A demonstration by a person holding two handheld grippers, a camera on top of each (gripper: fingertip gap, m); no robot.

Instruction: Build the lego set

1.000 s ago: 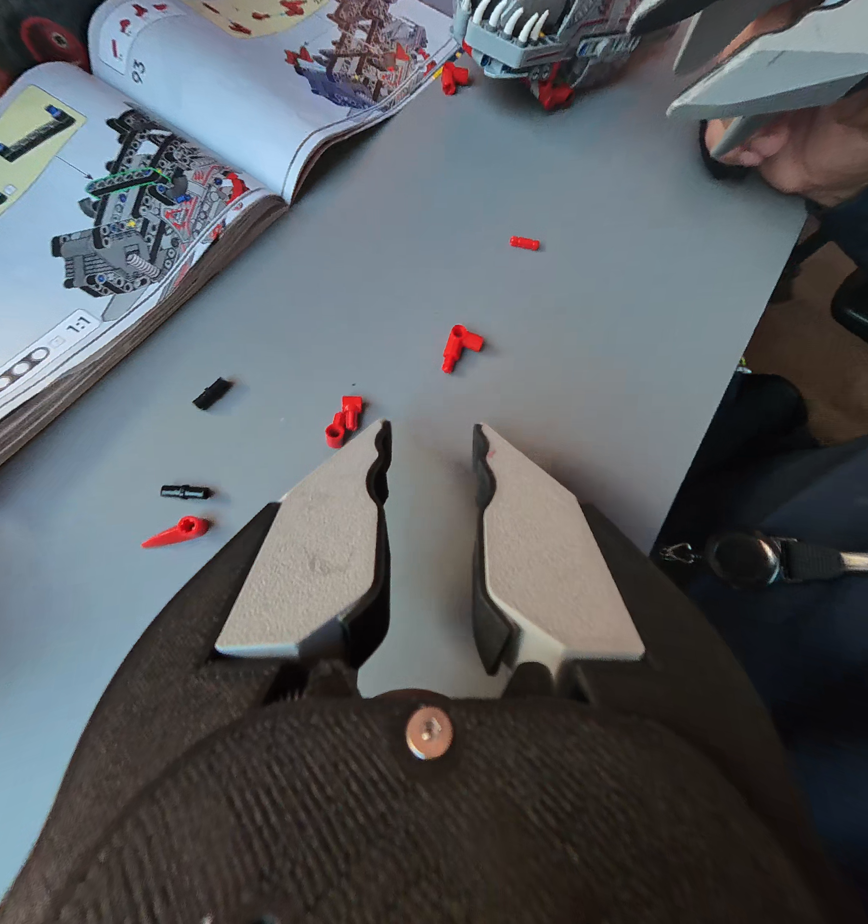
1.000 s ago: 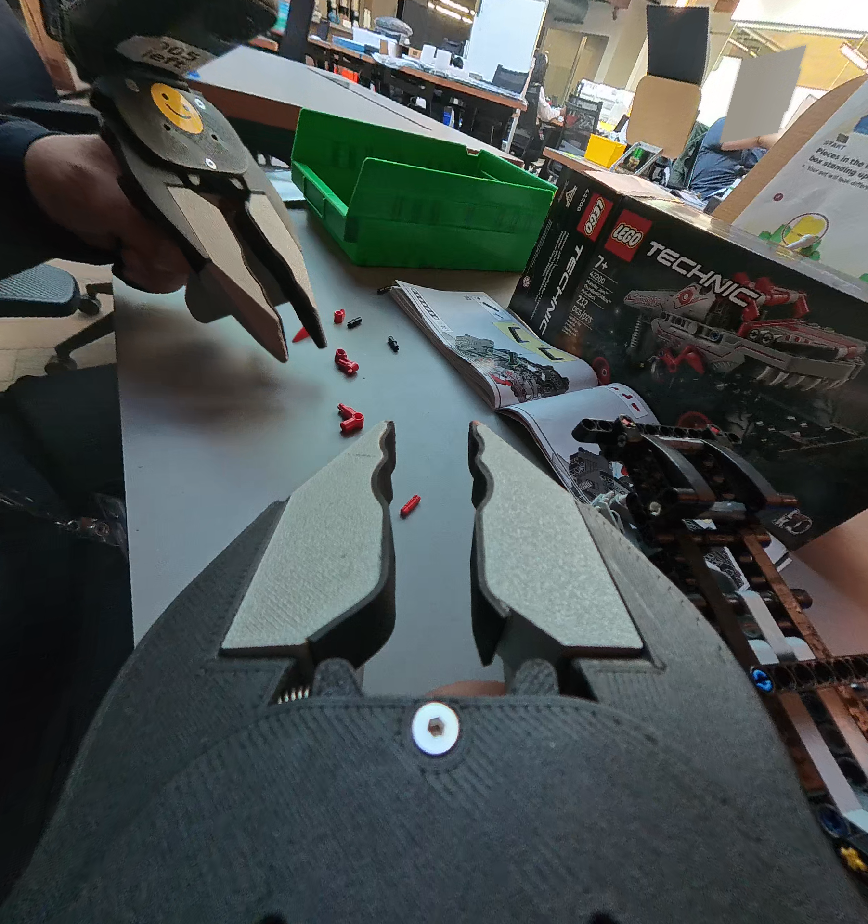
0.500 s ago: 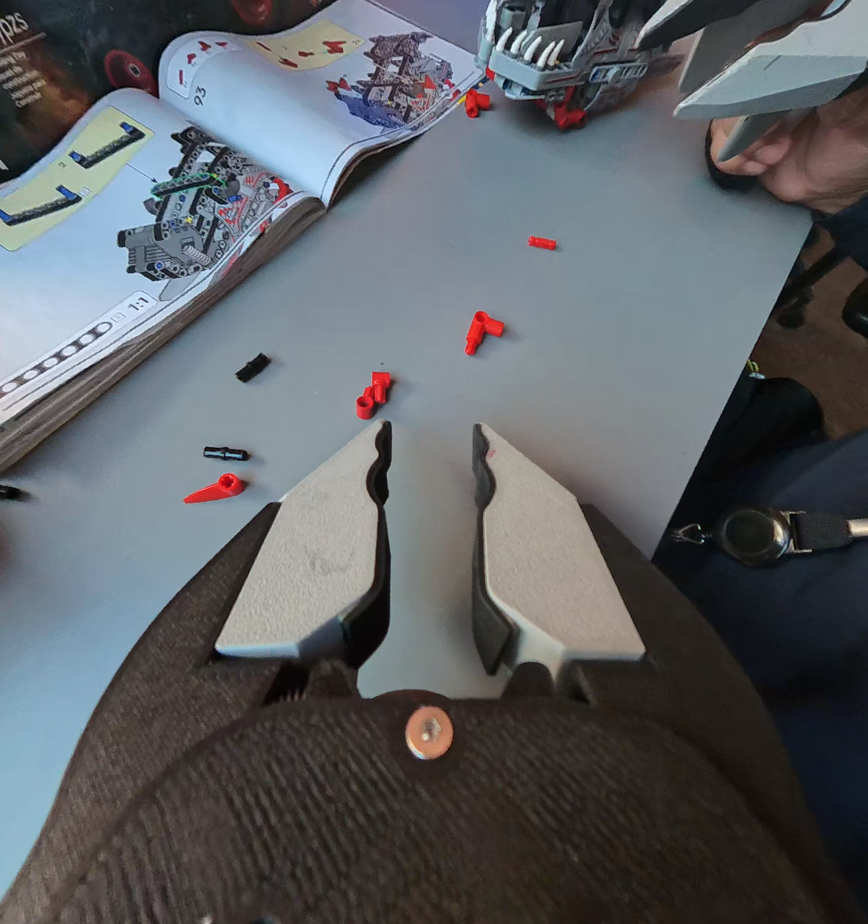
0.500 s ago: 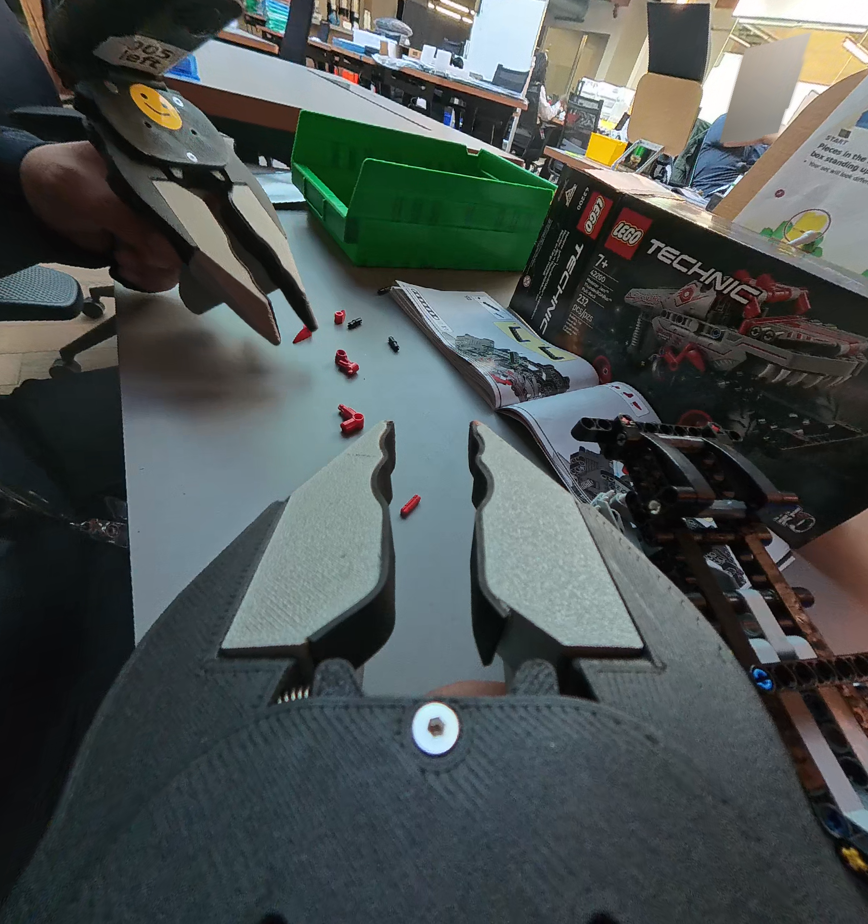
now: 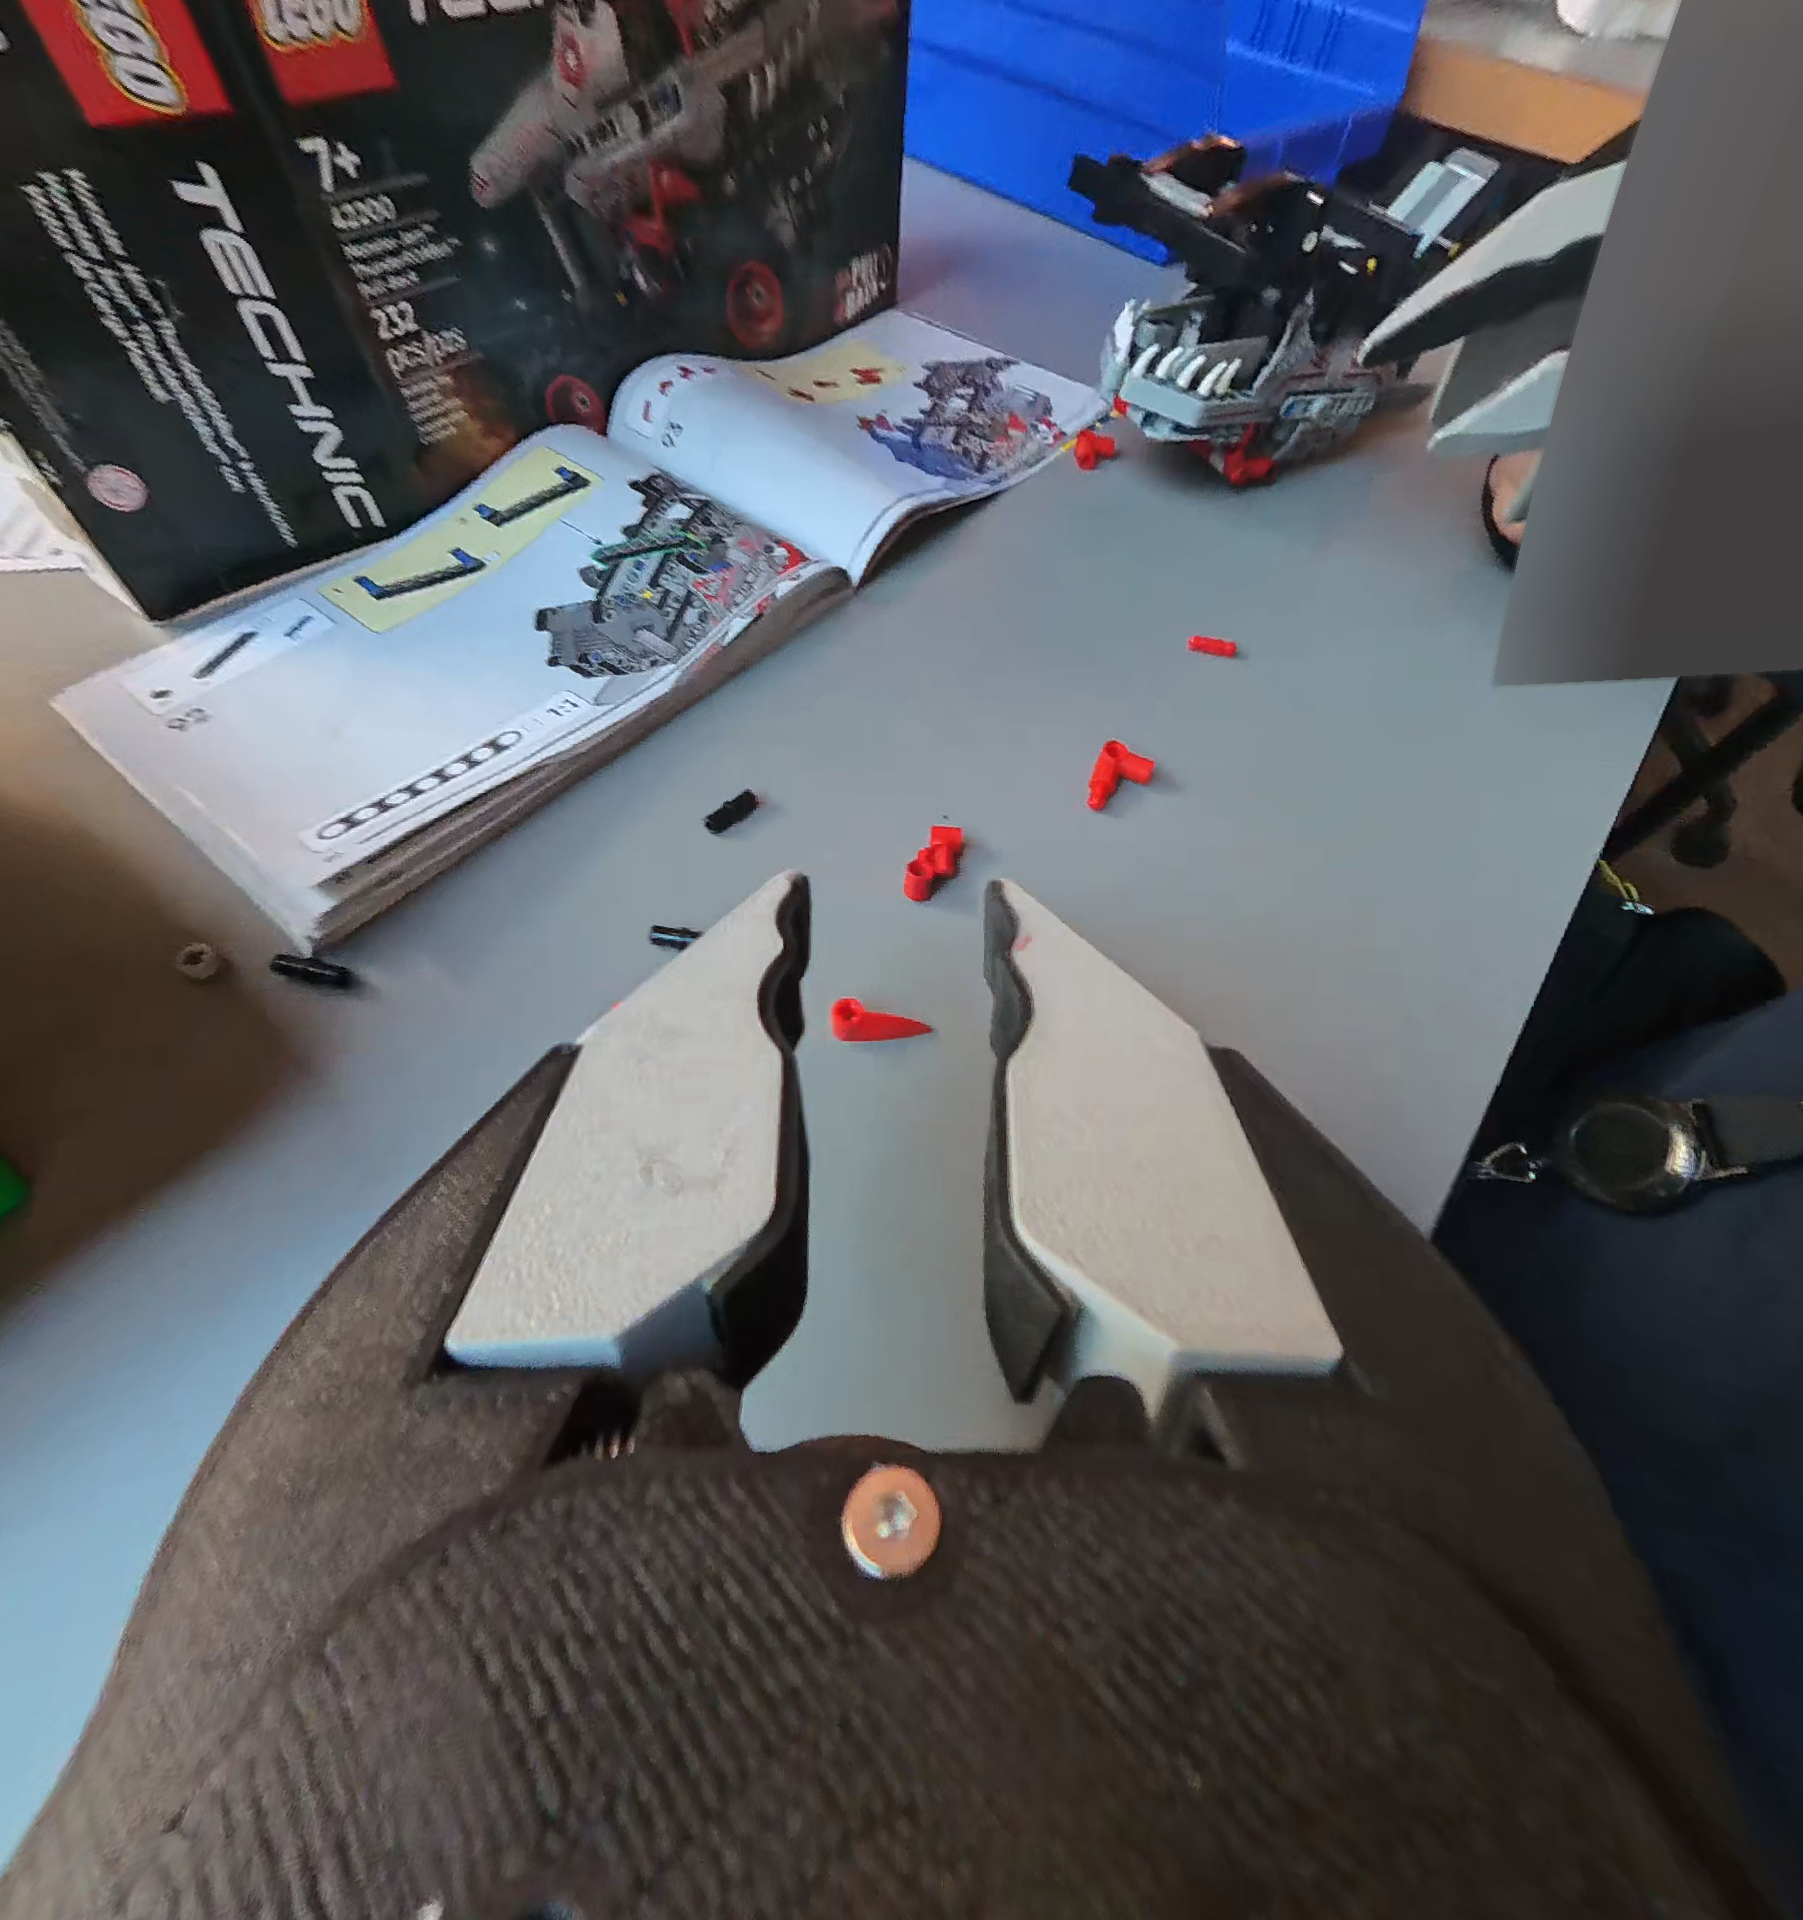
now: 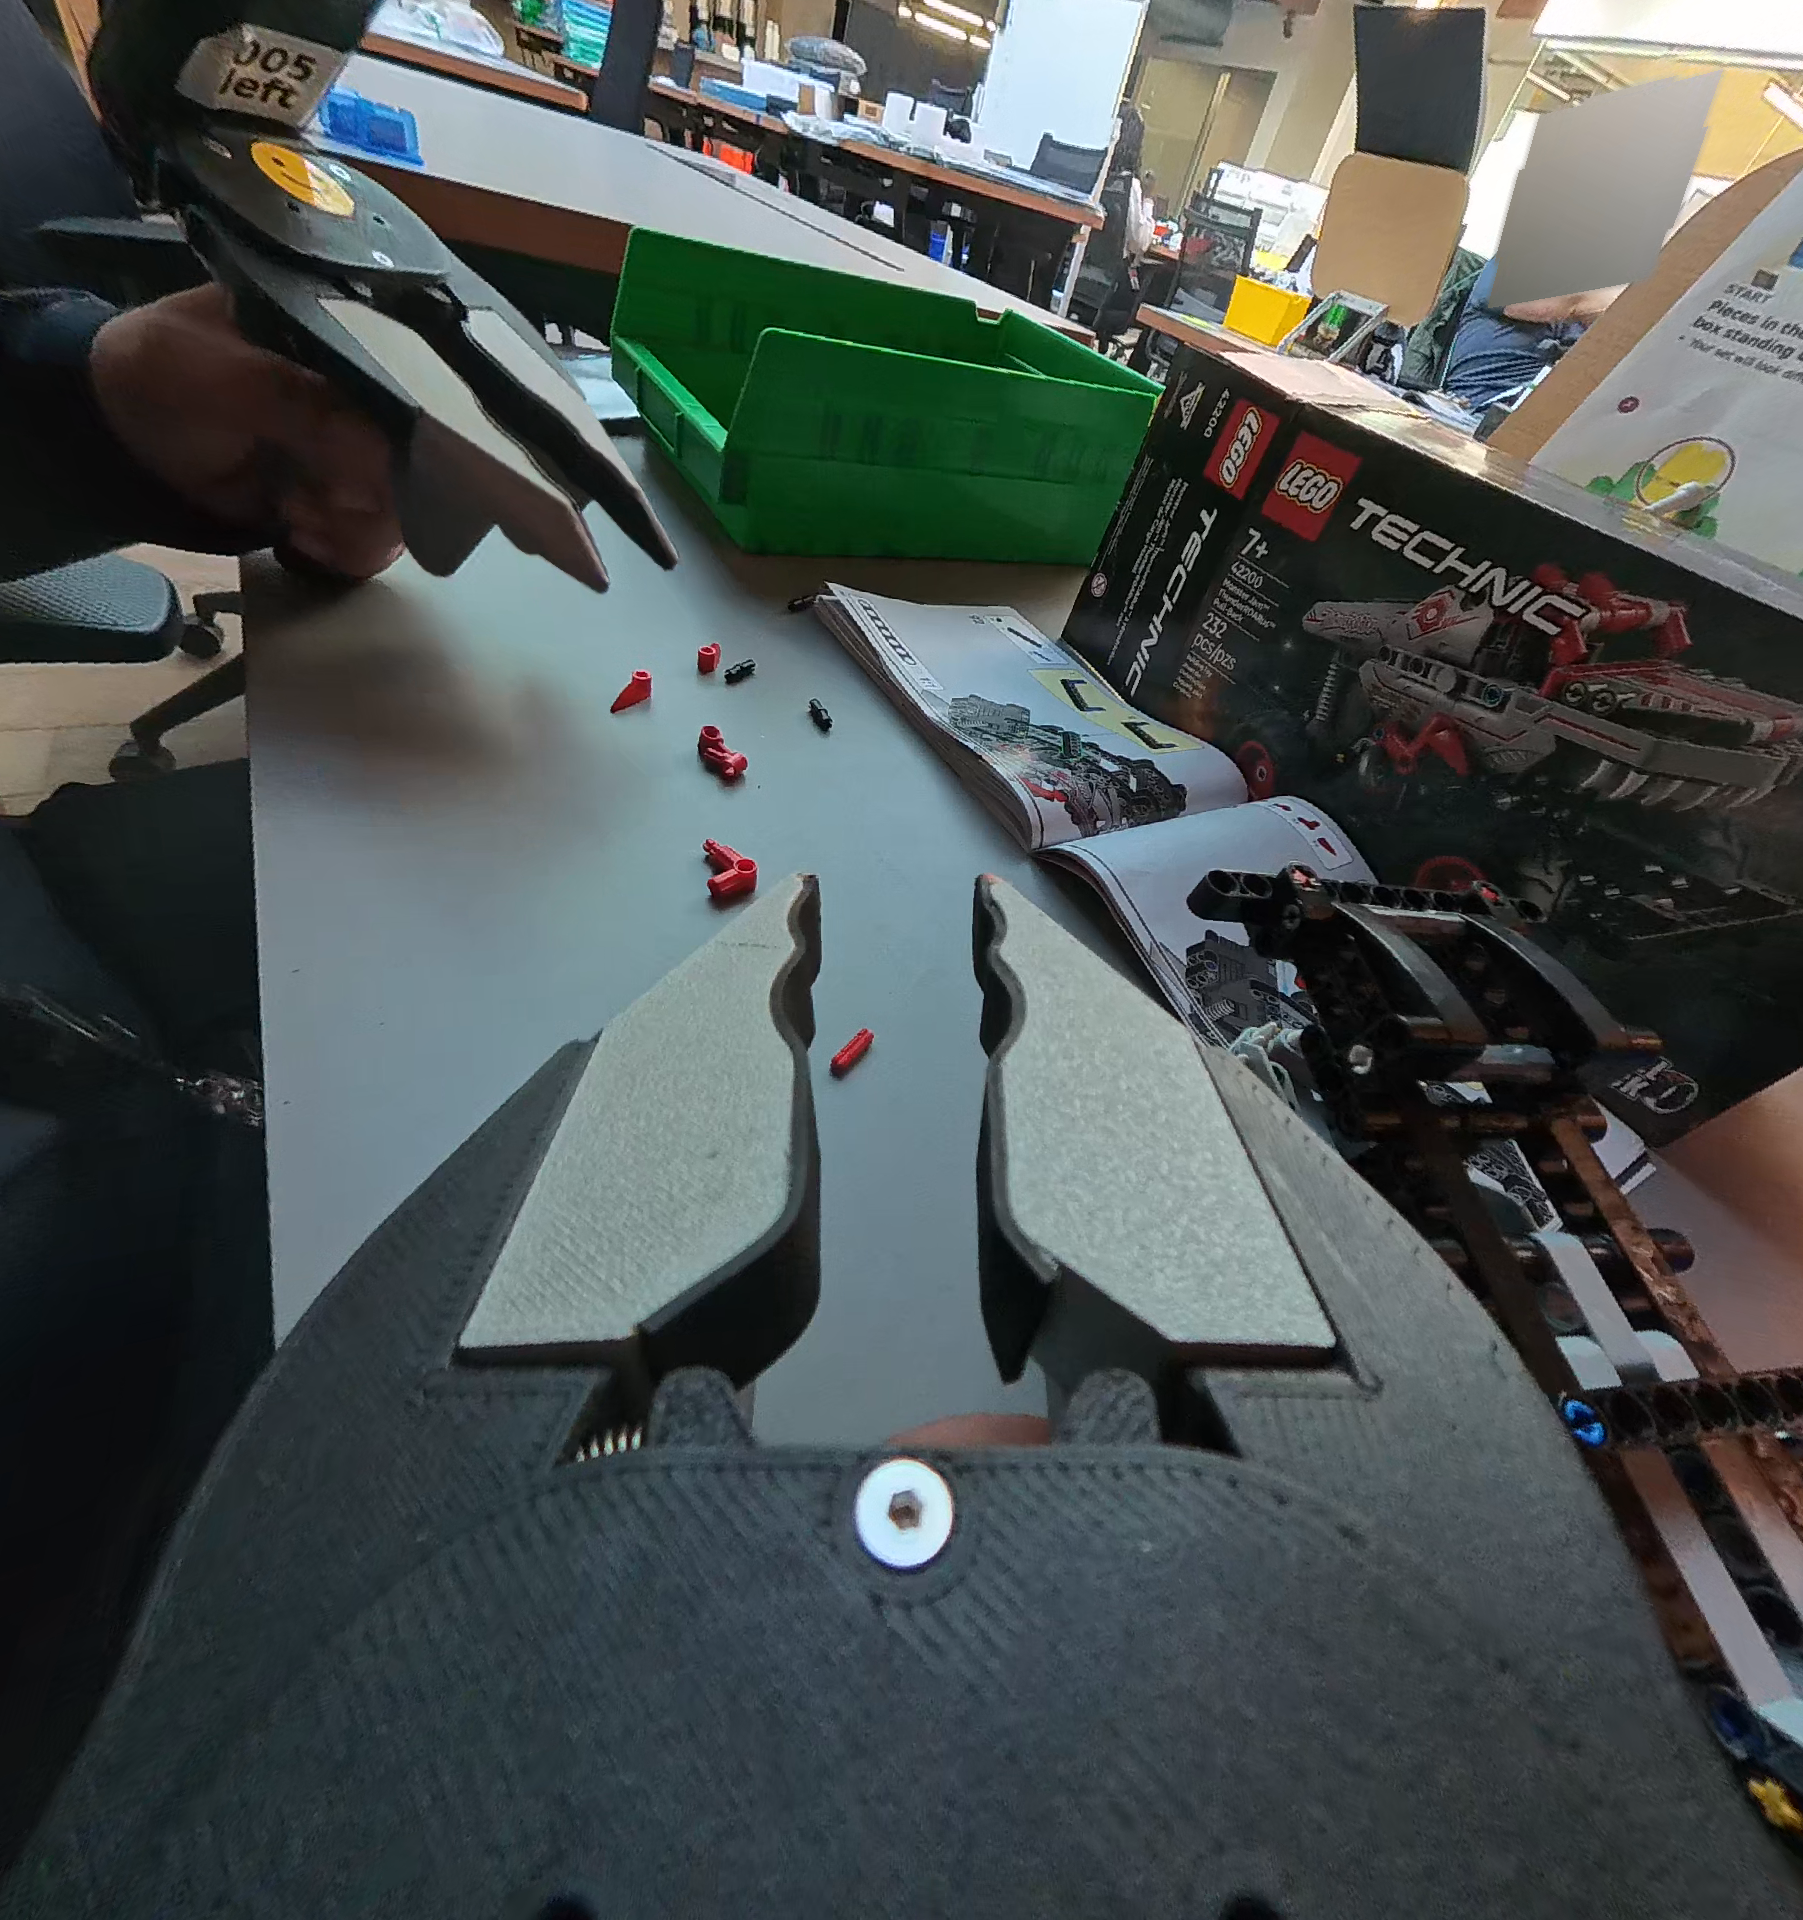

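Both grippers spread and empty above a grey table strewn with small Lego parts.

The left gripper (image 5: 892, 904) hangs over the table (image 5: 1344, 935) with its fingers apart, a red tooth-shaped piece (image 5: 876, 1023) lying loose in the gap; the right gripper (image 6: 897, 904) is likewise spread, a short red pin (image 6: 851, 1051) showing between its fingers. The half-built model (image 5: 1250, 343), grey and black with white teeth and red bits, sits just beyond the open instruction booklet (image 5: 523, 665). Behind the booklet stands the dark set box (image 5: 377, 260), printed with a red logo and white lettering. A green bin (image 6: 876, 436) sits past the booklet; desks fill the room behind.
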